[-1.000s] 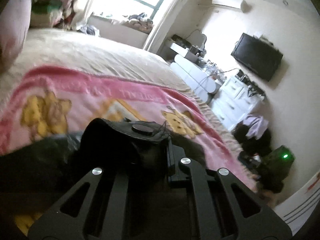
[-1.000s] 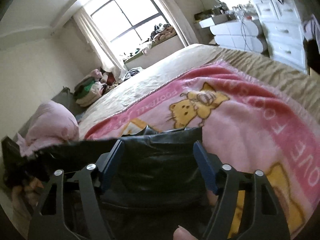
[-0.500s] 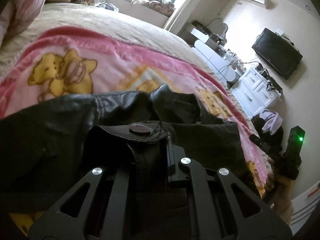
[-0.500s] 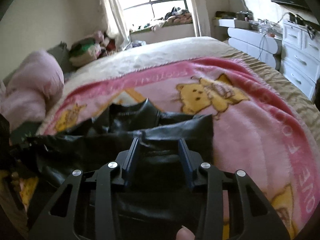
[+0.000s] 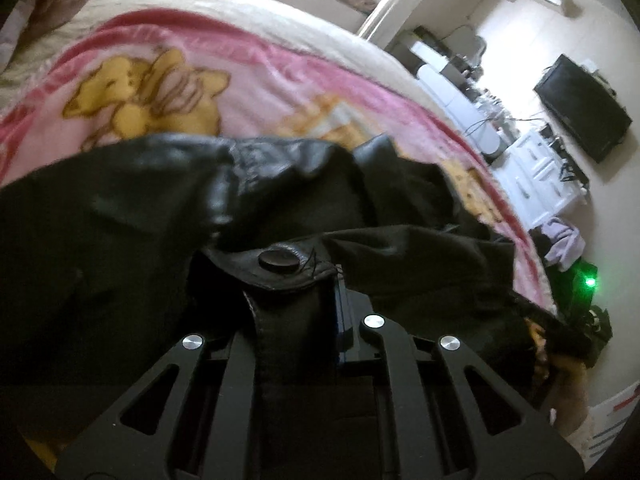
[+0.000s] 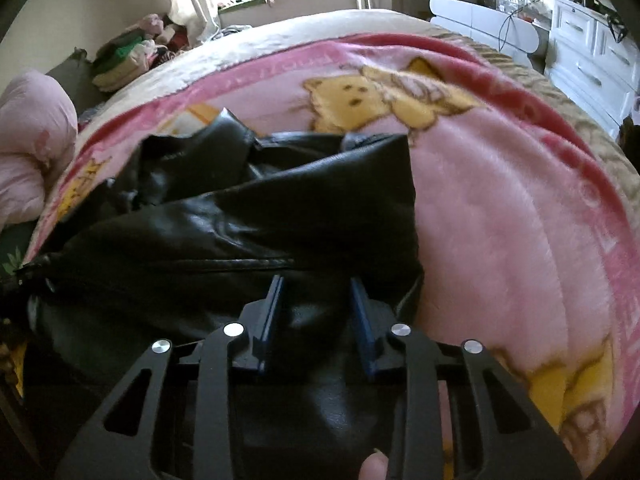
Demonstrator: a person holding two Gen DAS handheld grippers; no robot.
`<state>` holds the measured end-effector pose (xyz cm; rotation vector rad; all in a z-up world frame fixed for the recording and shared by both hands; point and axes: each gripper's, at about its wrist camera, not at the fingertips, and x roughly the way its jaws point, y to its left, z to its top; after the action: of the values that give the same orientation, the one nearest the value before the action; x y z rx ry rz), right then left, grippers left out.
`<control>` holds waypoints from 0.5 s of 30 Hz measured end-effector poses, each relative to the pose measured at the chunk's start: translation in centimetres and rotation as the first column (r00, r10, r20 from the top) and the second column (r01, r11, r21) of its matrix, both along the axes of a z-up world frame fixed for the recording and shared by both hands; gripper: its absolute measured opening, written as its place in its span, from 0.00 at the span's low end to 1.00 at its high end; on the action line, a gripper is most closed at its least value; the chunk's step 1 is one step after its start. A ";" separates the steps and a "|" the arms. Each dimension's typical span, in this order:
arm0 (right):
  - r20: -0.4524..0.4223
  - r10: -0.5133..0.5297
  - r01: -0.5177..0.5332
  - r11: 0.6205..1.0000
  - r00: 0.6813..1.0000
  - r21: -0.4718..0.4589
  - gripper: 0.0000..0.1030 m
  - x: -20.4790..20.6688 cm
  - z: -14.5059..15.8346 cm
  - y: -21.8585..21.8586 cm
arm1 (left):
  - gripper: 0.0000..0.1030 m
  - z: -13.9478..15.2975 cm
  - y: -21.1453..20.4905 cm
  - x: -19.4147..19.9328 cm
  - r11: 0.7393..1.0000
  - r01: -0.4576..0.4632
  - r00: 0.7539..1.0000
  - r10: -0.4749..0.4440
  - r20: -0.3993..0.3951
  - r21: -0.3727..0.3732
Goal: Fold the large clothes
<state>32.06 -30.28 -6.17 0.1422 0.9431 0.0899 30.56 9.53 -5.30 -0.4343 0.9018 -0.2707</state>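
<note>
A black leather jacket [image 5: 168, 200] lies crumpled on a pink cartoon-bear blanket [image 5: 168, 92] on the bed. My left gripper [image 5: 296, 280] is shut on a jacket edge with a black snap button [image 5: 279, 261]; the fabric hides its fingertips. In the right wrist view the jacket [image 6: 224, 232] spreads ahead and to the left on the blanket [image 6: 500, 216]. My right gripper [image 6: 318, 292] is shut on a fold of the jacket, which bulges between its blue pads [image 6: 276, 300].
A white dresser [image 5: 540, 184] and a wall TV [image 5: 580, 108] stand to the right of the bed. A pink pillow [image 6: 28, 148] lies at the bed's left side. Piled clothes [image 6: 132, 56] sit by the window.
Both grippers moved down and forward with the jacket, laying it onto the blanket. My right gripper's jaws closed from wide open onto the fold.
</note>
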 end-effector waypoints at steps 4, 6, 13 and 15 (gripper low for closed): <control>0.003 -0.014 0.014 0.999 1.000 0.044 0.30 0.0 -0.1 -0.3 | 0.07 -1.2 0.6 0.2 0.999 -0.010 1.000 0.009 -0.023 -0.035; 0.015 -0.014 0.013 0.998 1.000 0.067 0.34 -0.5 0.5 -0.5 | 0.10 -0.5 0.3 -0.1 1.000 -0.005 1.000 0.005 -0.018 -0.018; 0.083 0.051 -0.060 0.993 0.995 0.106 0.60 -2.6 4.1 0.8 | 0.37 4.0 -0.5 -1.6 0.999 -0.002 0.999 -0.001 0.053 0.054; 0.102 0.073 -0.084 0.991 0.992 0.101 0.64 -3.2 4.8 1.3 | 0.46 4.9 -0.4 -2.0 0.998 -0.005 0.998 0.001 0.068 0.056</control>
<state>28.87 -28.97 -1.33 0.1960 0.8456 0.2178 28.57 9.08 -0.44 -0.3720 0.8407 -0.2553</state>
